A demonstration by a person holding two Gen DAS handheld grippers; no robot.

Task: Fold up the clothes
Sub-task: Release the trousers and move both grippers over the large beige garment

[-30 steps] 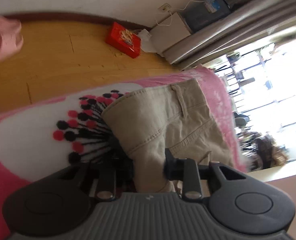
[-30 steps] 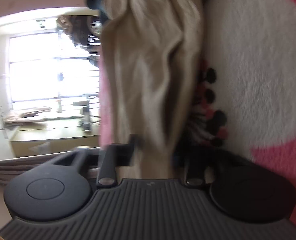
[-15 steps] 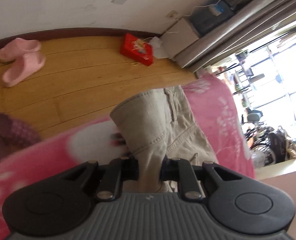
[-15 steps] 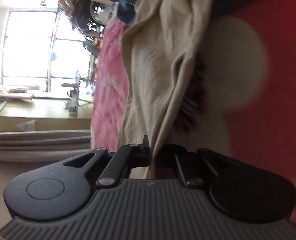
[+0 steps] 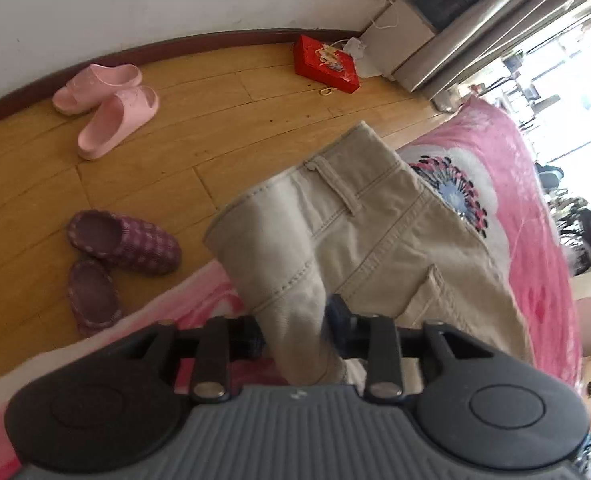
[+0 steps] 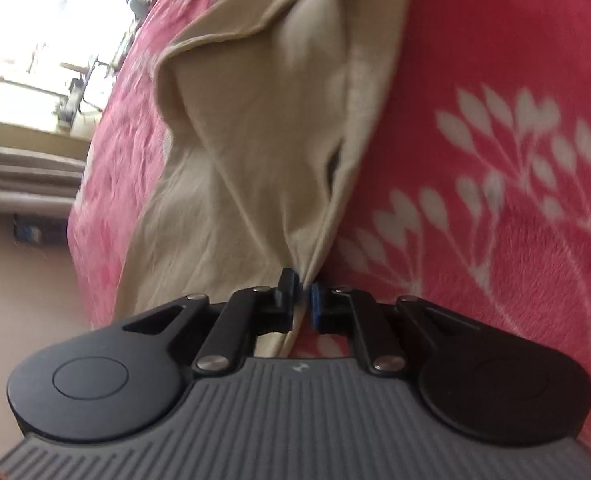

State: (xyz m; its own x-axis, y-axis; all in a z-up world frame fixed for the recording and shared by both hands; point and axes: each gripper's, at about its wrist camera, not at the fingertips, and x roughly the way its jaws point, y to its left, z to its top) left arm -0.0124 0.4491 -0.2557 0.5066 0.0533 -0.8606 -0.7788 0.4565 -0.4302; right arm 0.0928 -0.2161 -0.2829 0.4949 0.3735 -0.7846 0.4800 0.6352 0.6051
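Left wrist view: the left tongs (image 5: 293, 330) clamp a thick fold of the beige trousers (image 5: 367, 240) at centre frame – the cloth spreads right over the pink bedspread (image 5: 535, 216). Pink slippers (image 5: 107, 108) sit upper left. Right wrist view – the right tongs (image 6: 302, 300) pinch the trousers' (image 6: 255, 140) gathered edge.

Blown-out window (image 5: 567, 92) daylight; fisheye-bent edges; soft motion blur throughout

Black tongs (image 5: 295, 330), ribbed grey housings, silver pivot screws
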